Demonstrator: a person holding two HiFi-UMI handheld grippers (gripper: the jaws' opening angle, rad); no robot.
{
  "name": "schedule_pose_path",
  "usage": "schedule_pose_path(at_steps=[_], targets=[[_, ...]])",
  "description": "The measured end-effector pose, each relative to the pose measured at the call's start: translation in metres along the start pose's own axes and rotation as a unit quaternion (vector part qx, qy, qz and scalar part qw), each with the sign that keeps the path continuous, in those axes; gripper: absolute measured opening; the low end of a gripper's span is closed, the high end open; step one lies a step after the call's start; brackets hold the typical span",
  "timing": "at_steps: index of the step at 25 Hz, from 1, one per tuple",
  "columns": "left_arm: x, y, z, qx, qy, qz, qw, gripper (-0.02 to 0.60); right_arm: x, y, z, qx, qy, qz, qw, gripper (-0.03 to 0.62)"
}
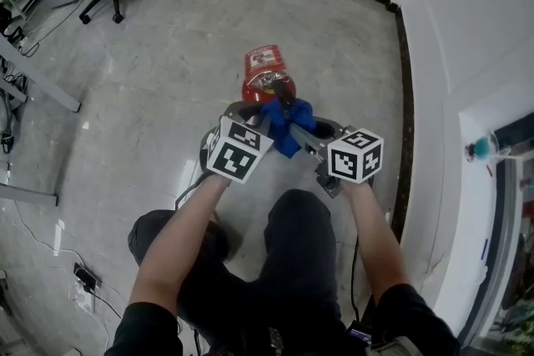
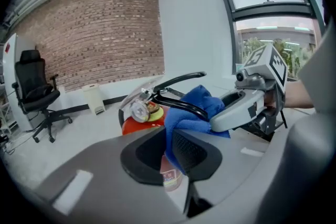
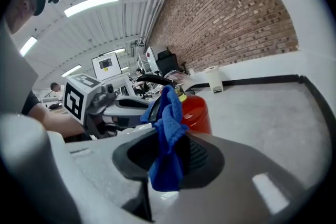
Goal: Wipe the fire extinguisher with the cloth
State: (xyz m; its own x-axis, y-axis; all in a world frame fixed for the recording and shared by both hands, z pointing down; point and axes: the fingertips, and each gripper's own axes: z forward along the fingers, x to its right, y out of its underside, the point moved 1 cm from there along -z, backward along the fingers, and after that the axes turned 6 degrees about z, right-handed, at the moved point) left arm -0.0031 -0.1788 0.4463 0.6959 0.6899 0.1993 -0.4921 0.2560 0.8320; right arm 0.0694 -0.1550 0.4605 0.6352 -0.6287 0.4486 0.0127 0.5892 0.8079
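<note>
Head view shows the grey floor with the red fire extinguisher on it, the blue cloth bunched over its valve end. Only the left gripper view shows the left claw narrowed, seemingly pinching the cloth. The right gripper view shows the right claw spread, with cloth hanging loosely between its jaws.
</note>
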Motion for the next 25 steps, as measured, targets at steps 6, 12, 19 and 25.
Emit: schedule_pose_path(at_steps=[6, 12, 19, 25], targets=[[-0.039, 0.000, -0.007, 0.011, -0.050, -0.042, 0.9978, 0.040, 0.006, -0.002, -0.004, 0.003, 0.050, -0.052, 0.997, 0.087], [-0.045, 0.002, -0.007, -0.004, -0.054, -0.035, 0.9979, 0.040, 0.002, -0.007, -0.008, 0.011, 0.079, -0.085, 0.993, 0.087], [-0.068, 0.022, -0.013, -0.039, -0.085, -0.058, 0.9939, 0.038, -0.001, -0.011, -0.021, 0.029, 0.088, -0.095, 0.991, 0.087], [-0.079, 0.016, -0.002, -0.005, -0.077, -0.071, 0.9945, 0.038, -0.010, -0.026, -0.022, 0.037, 0.093, -0.117, 0.988, 0.065]])
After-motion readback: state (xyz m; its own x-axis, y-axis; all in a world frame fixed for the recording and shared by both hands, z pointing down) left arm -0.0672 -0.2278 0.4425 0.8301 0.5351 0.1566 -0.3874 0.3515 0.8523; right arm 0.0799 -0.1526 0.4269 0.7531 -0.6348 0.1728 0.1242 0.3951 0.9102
